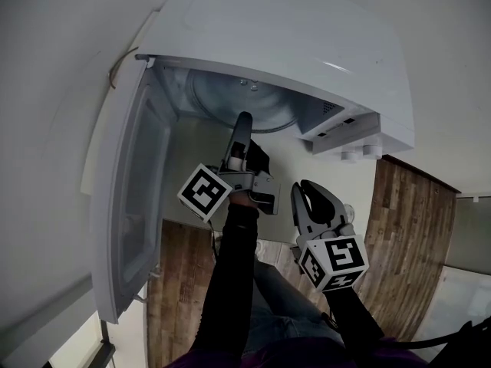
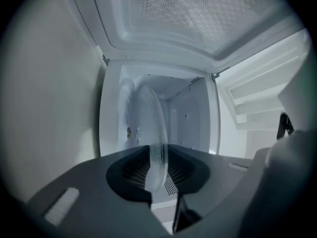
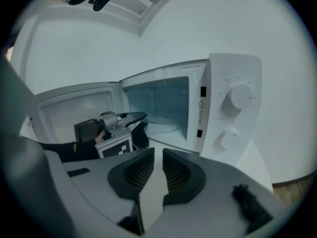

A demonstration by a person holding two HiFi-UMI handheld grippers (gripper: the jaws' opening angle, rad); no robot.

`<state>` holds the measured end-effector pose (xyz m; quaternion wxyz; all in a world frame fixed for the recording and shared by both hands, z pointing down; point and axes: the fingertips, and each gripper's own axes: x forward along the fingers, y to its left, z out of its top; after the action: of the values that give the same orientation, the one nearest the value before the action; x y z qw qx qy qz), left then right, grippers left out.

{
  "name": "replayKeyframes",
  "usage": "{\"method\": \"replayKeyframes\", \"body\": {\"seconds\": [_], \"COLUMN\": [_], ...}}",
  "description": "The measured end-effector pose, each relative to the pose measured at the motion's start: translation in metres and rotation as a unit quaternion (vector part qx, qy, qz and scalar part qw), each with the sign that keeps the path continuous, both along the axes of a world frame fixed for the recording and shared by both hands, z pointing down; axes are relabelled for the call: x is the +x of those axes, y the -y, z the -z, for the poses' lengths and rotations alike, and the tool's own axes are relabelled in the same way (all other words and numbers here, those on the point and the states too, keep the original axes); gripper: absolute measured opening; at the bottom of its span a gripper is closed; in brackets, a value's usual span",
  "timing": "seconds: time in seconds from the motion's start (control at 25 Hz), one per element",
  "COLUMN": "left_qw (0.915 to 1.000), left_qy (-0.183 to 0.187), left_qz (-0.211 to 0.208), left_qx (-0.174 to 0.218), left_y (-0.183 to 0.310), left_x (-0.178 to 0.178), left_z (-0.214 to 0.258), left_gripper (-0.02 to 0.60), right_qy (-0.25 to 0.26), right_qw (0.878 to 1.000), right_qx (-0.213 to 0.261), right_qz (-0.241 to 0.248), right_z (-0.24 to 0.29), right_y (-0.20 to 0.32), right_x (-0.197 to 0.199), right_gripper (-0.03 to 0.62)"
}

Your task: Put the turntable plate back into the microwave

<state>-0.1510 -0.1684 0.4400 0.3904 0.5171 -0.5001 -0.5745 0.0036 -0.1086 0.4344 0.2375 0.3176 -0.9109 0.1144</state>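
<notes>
The white microwave (image 1: pixel 307 44) stands with its door (image 1: pixel 130 198) swung wide open. My left gripper (image 1: pixel 244 121) reaches into the mouth of the cavity. It is shut on the rim of the clear glass turntable plate (image 1: pixel 230 98), which lies inside the cavity. In the left gripper view the plate (image 2: pixel 148 128) shows edge-on, its rim between the two pads of the left gripper (image 2: pixel 157 170). I cannot tell whether the plate rests on the cavity floor. My right gripper (image 1: pixel 311 194) hangs back in front of the microwave. Its jaws (image 3: pixel 158 170) stand a little apart with nothing between them.
Two round knobs (image 3: pixel 237 95) sit on the control panel at the microwave's right side. The open door (image 3: pixel 64 113) bounds the left arm's side. The microwave stands on a white counter (image 3: pixel 257 167) against a white wall. Wooden floor (image 1: pixel 399 228) shows below.
</notes>
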Motion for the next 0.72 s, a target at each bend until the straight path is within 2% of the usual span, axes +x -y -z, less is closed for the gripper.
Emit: {"method": "replayKeyframes", "body": {"seconds": [0.52, 0.72], "left_qw": [0.9995, 0.9993], "left_qy": [-0.020, -0.025], "left_qz": [0.023, 0.022], "left_qx": [0.003, -0.019], "left_y": [0.027, 0.030], "left_x": [-0.012, -0.011], "left_z": [-0.007, -0.017], "left_gripper": [0.094, 0.081], "right_qy": [0.004, 0.000], "right_qw": [1.000, 1.000], "right_qx": [-0.013, -0.016], "right_qz": [0.001, 0.004], "right_z": [-0.012, -0.016], "right_y": [0.000, -0.001], "right_x": [0.000, -0.001], "right_gripper": [0.058, 0.058]}}
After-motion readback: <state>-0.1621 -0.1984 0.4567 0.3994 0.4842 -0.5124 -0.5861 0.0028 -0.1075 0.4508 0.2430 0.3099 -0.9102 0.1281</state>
